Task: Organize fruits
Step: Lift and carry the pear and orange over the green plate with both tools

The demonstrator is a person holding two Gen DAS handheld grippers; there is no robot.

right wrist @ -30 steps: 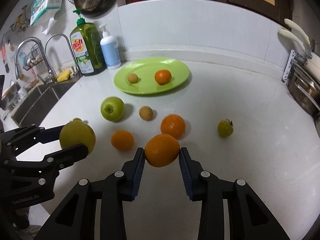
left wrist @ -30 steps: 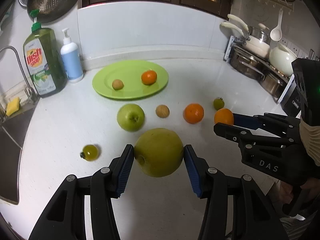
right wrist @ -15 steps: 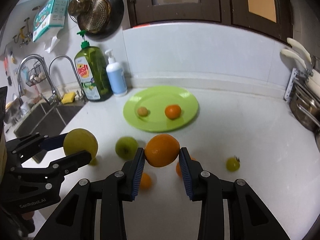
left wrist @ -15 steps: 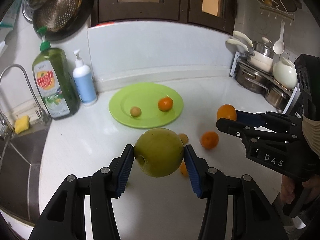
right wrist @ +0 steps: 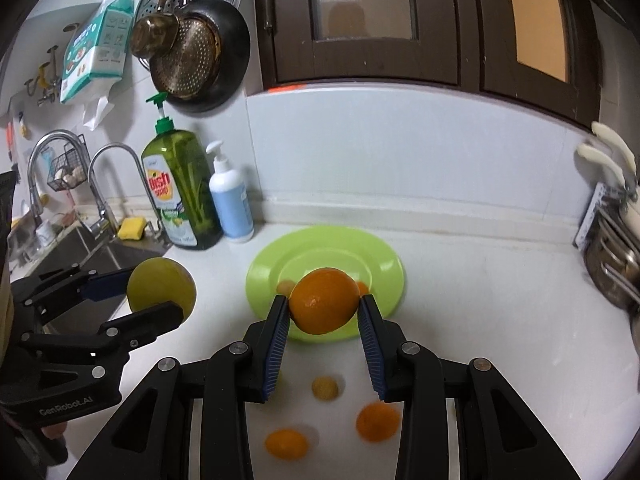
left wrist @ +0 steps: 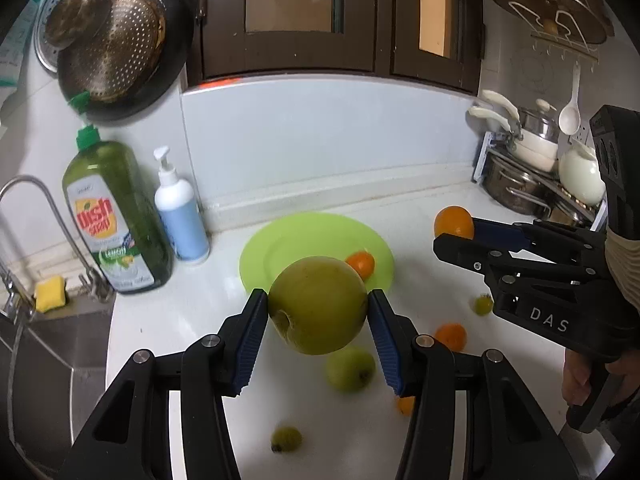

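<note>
While the left tongs (left wrist: 318, 310) sit low in the middle of the left wrist view, their blue pads are clamped on a big yellow-green fruit (left wrist: 318, 306), held up off the desk (left wrist: 440, 432). The right tongs (right wrist: 323, 308), low in the middle of the right wrist view, are clamped the same way on an orange (right wrist: 324, 301), also clear of the desk.

Just behind both fruits lies a green plate (right wrist: 380, 268), near the centre of each frame, with a small orange fruit (left wrist: 362, 263) on it and a small brown fruit (right wrist: 285, 286) half hidden beside the held orange.

Lower in the left wrist view, a green apple (left wrist: 350, 370) and a small green fruit (left wrist: 286, 438) rest on the desk. Lower in the right wrist view, two blurred oranges (right wrist: 286, 444) and a small tan fruit (right wrist: 325, 388) lie between the tong arms.

At the left of both frames stand a green dish soap bottle (left wrist: 116, 216) and a white pump bottle (left wrist: 180, 212), with a yellow sponge (left wrist: 50, 293) by the sink (right wrist: 80, 248). A rack of pots (left wrist: 532, 176) fills the right edge.
</note>
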